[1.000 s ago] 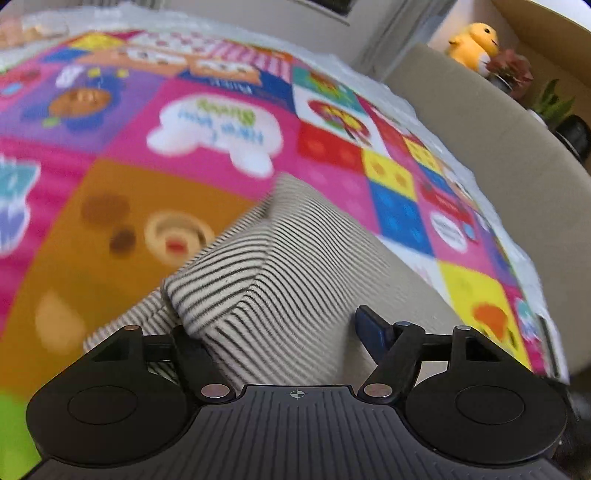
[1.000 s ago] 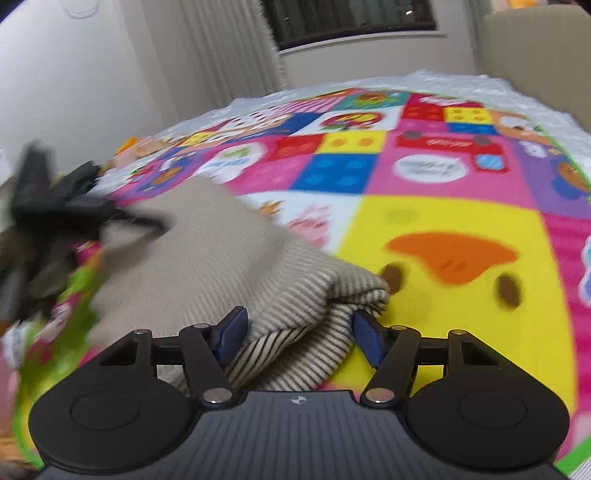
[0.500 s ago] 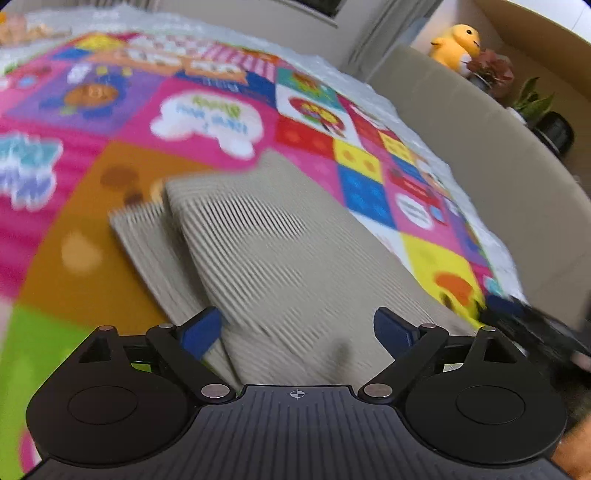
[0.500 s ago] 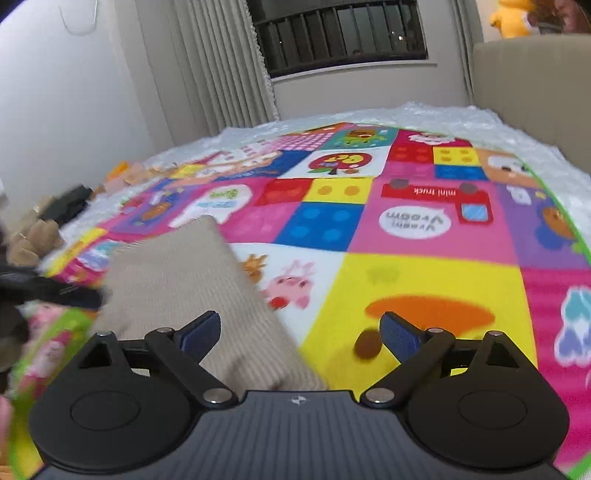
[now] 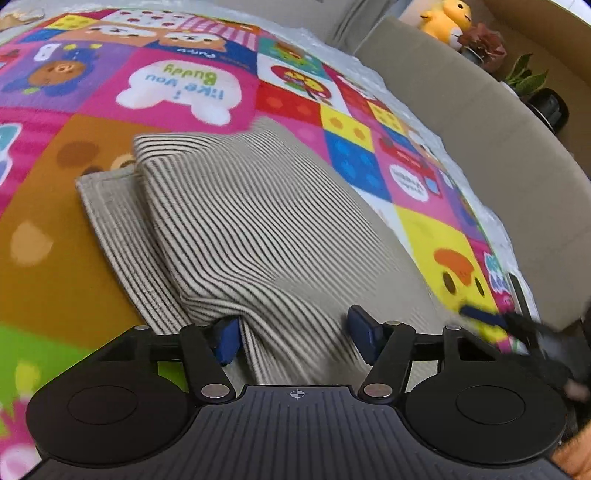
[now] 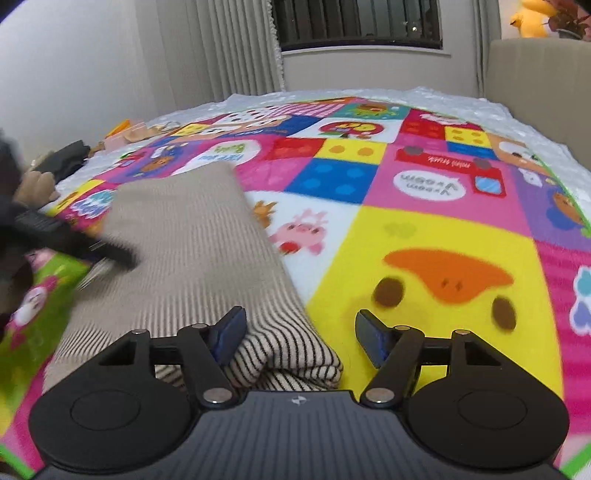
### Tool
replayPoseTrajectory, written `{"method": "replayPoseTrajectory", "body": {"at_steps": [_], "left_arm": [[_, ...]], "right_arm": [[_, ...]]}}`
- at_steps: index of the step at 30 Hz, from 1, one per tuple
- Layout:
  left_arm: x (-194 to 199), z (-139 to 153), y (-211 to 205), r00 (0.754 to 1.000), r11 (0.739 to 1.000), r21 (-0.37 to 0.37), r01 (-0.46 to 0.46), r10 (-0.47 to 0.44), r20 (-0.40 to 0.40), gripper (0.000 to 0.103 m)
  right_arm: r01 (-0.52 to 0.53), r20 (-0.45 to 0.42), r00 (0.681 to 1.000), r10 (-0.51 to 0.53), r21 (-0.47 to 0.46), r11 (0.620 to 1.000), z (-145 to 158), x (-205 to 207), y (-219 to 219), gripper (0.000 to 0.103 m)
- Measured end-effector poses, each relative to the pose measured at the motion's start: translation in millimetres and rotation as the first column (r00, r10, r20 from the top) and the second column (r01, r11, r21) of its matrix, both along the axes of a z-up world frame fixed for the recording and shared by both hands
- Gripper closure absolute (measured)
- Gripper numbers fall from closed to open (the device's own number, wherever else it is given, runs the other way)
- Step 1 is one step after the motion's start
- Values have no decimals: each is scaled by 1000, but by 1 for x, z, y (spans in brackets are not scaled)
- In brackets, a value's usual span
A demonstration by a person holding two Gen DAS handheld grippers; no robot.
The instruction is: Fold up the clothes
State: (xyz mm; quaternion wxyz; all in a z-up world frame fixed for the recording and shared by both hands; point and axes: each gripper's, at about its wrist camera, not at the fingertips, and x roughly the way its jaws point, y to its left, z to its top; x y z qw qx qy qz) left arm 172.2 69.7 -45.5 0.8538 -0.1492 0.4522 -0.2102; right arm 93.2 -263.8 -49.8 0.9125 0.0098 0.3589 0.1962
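A beige, dark-striped garment (image 5: 258, 229) lies folded on the colourful play mat (image 5: 48, 206). My left gripper (image 5: 295, 339) sits at its near edge; its fingers have closed in on a raised fold of the cloth, which fills the gap. In the right wrist view the same garment (image 6: 192, 236) ends in a thick folded corner. My right gripper (image 6: 300, 339) straddles that corner, its left finger against the cloth and a strip of yellow mat showing before the right finger. Each gripper shows blurred in the other's view: the right gripper (image 5: 487, 319), the left gripper (image 6: 110, 254).
A beige sofa (image 5: 480, 122) borders the mat on the right, with a yellow plush toy (image 5: 447, 18) and potted plants (image 5: 524, 77) behind it. Curtains and a dark window (image 6: 354, 22) stand at the far end. Small items (image 6: 66, 162) lie off the mat's far left edge.
Half a second ago both grippers stood wide open, back from the garment. Both have dropped onto its near edge and their fingers have narrowed, the left onto a fold.
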Motion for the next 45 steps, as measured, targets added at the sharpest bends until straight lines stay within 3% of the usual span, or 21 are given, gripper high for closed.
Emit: {"method": "replayPoseTrajectory", "body": {"at_steps": [3,7,10,14,17,19,21,25,29,33,35,38,39,41,45], "left_arm": [[7,1,4,1000,1000,15,-12,11,22,42],[-2,3,10,999,999,50,-12,10,43,40],[-24,10,9,994,990,140,32,-46,98,30],[-56,15,9,981,956,292,37,-90,170,13],[-67,17,16,982,957,289,23,-76,173,11],[-71,18,22,983,963,270,11,-59,173,11],[-74,19,24,983,965,263,9,-57,176,9],[-78,19,28,981,968,250,9,-57,184,8],[-82,19,32,980,971,238,10,-57,191,8],[-86,19,36,979,974,226,10,-56,198,7],[-89,20,39,977,975,220,7,-54,208,4],[-95,24,48,971,976,217,-4,-48,234,3],[-97,25,52,969,976,219,-7,-48,242,3],[-103,27,56,965,974,224,15,-72,251,1],[-116,31,64,955,970,236,63,-127,268,0]], "right_arm": [[-69,-20,997,69,18,997,1,-20,16,36],[-128,-16,992,128,-9,992,7,-32,32,36],[-130,30,991,130,-25,991,25,-30,36,36],[-201,126,971,204,-41,979,42,-33,55,36],[-306,5,951,308,-110,946,15,-29,80,36],[-315,34,946,324,-154,937,4,-37,86,33],[-327,50,938,342,-194,925,15,-41,89,33],[-434,120,872,475,-261,862,37,-72,95,27],[-545,84,791,606,-354,760,23,-102,117,22],[-535,102,752,651,-484,693,1,-115,138,15],[-528,114,742,660,-508,681,-3,-114,144,15],[-524,111,753,648,-495,693,-2,-108,147,18],[-524,104,761,640,-482,702,0,-105,147,24],[-514,88,794,602,-431,742,5,-97,144,33],[-506,30,847,531,-261,822,17,-74,130,37]]}}
